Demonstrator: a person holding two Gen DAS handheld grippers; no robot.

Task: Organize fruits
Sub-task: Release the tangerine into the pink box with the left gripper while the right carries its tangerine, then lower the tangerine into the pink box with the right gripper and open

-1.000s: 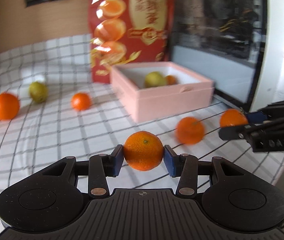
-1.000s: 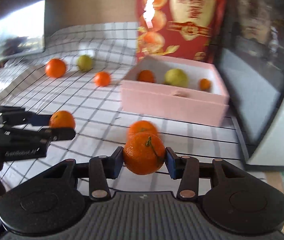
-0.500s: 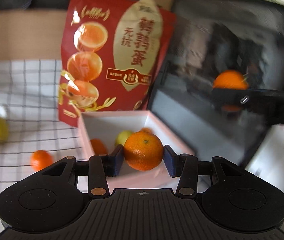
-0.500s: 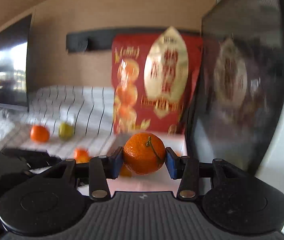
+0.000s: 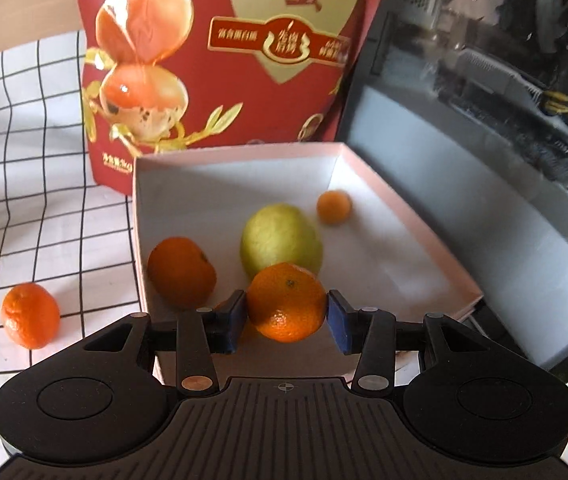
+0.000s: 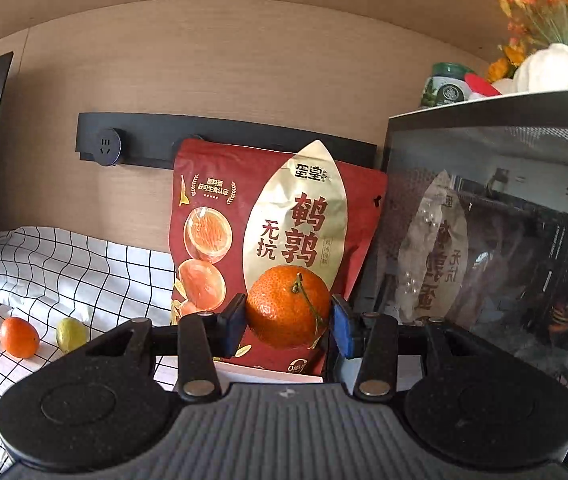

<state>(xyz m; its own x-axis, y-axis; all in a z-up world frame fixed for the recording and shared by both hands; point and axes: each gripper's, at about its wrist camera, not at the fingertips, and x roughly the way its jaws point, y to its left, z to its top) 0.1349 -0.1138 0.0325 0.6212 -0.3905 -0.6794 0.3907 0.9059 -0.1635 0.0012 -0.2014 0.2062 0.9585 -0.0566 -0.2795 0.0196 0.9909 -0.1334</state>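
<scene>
Both tongs grip a mandarin each, near the pink box.

The left tongs (image 5: 287, 315) clamp a mandarin (image 5: 286, 301) between blue pads, held over the near part of the open pink box (image 5: 411, 216), where an orange fruit (image 5: 182, 271), a green fruit (image 5: 280, 237) and a small orange one (image 5: 334, 207) lie just beyond. The right tongs (image 6: 287, 318) clamp a stemmed mandarin (image 6: 287, 306) in front of a red pouch (image 6: 220, 184) printed 蛋皇, 鹌鹑, 无抗.

A pale wood-panelled wall (image 6: 244, 72) carrying a black socket rail (image 6: 140, 144) rises behind the counter's white black-gridded cloth (image 6: 76, 264), lit by daylight.
</scene>
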